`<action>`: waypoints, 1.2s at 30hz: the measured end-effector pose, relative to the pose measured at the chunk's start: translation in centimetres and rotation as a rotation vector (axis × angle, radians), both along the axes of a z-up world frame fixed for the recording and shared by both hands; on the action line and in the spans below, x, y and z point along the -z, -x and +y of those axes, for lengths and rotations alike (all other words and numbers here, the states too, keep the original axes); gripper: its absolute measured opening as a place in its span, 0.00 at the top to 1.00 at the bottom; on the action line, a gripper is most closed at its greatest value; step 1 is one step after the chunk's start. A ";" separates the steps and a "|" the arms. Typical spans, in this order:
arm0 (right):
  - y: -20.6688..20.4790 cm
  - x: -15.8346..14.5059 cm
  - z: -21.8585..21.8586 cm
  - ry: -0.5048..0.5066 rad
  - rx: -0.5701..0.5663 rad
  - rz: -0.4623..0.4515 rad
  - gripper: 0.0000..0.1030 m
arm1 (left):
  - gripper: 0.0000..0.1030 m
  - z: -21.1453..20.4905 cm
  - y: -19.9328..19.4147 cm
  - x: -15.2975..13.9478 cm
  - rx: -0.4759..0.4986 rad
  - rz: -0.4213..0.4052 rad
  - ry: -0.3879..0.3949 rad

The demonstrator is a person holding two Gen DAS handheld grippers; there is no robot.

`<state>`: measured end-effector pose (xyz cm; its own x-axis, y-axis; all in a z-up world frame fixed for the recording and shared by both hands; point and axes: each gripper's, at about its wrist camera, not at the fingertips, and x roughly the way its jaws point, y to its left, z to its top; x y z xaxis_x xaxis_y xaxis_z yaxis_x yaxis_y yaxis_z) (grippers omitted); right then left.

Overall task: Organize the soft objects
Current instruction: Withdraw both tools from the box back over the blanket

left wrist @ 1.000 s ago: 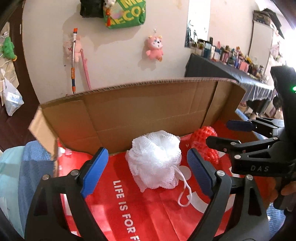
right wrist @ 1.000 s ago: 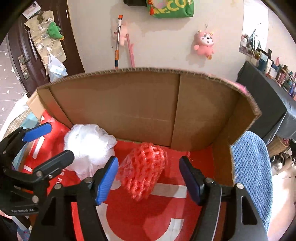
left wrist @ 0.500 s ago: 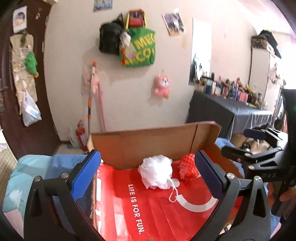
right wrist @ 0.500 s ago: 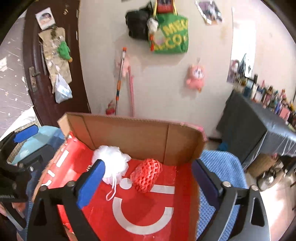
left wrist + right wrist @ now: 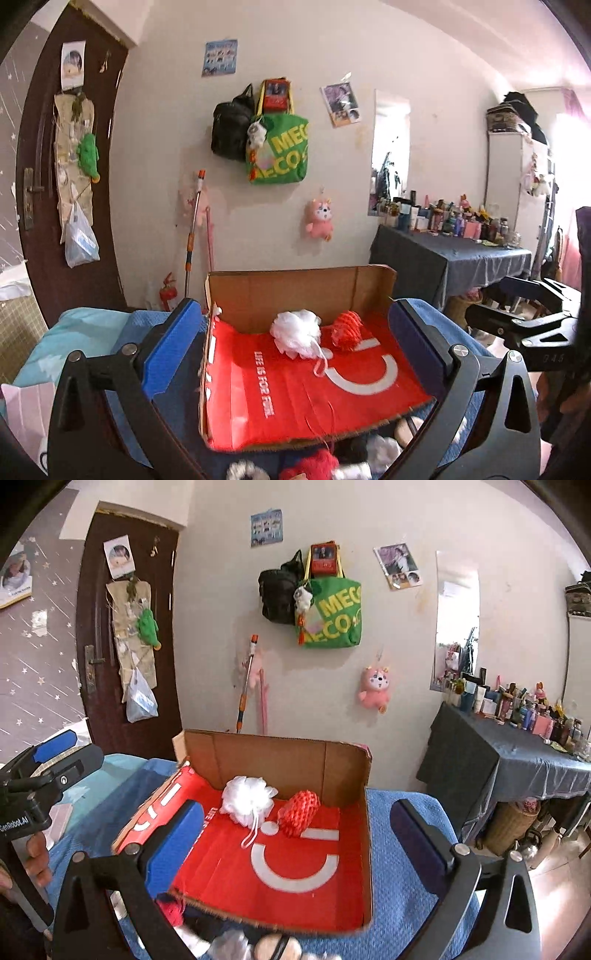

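A white mesh bath pouf (image 5: 293,332) (image 5: 247,799) and a red mesh sponge (image 5: 347,328) (image 5: 299,812) lie side by side at the back of an open cardboard box (image 5: 295,284) (image 5: 273,753) with a red printed floor. My left gripper (image 5: 294,314) is open and empty, drawn back from the box's front. My right gripper (image 5: 297,805) is also held back; its jaws are opening with nothing between them. Each gripper shows in the other's view, the right gripper (image 5: 535,325) and the left gripper (image 5: 48,760).
The box rests on a blue blanket (image 5: 406,867). More soft items lie in front of the box, among them a red fluffy one (image 5: 314,465). A dark-clothed table (image 5: 443,254) crowded with bottles stands at the right, and a brown door (image 5: 110,664) at the left.
Both grippers have pulled back and up out of the box, and their jaws have widened. The white pouf and the red sponge stay where they lay.
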<state>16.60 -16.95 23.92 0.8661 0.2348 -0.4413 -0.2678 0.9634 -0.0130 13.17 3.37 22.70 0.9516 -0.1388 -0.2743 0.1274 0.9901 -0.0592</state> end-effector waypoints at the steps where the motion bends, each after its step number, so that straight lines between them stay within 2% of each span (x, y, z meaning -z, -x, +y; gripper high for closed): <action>1: 0.8 0.2 -0.2 -0.006 -0.001 -0.003 0.00 | 0.00 -0.3 1.0 0.2 0.008 -0.008 -0.004; 4: 3.3 1.2 -0.7 -0.017 0.005 -0.018 0.00 | 0.00 -0.8 3.6 1.2 0.010 -0.031 -0.005; 8: 5.9 3.0 -1.3 -0.023 0.030 -0.025 0.00 | 0.00 -1.8 5.9 3.1 -0.011 -0.039 -0.045; 12: 8.3 5.3 -1.4 -0.019 0.059 -0.032 0.00 | 0.00 -1.8 7.5 5.4 -0.005 -0.003 -0.015; 20: 11.9 9.9 -1.2 -0.013 0.092 -0.052 0.00 | 0.00 -2.4 10.0 10.0 -0.008 0.038 -0.005; 23: 12.8 11.4 -1.2 -0.031 0.092 -0.041 0.00 | 0.00 -2.5 11.0 11.5 -0.018 0.026 0.002; 25: 13.4 12.6 -1.2 -0.045 0.096 -0.044 0.00 | 0.00 -2.7 11.3 12.2 -0.021 0.023 -0.008; 29: 14.0 14.3 -1.0 -0.052 0.084 -0.025 0.00 | 0.00 -2.7 11.0 13.7 -0.020 0.071 -0.019; 36: 14.0 17.7 -1.4 -0.052 0.108 0.065 0.00 | 0.00 -2.3 10.6 16.0 -0.029 0.146 -0.015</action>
<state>2.57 -18.39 6.25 0.8575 0.1662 -0.4869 -0.1615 0.9855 0.0520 2.54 1.09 6.70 0.9047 -0.1071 -0.4123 0.0900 0.9941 -0.0607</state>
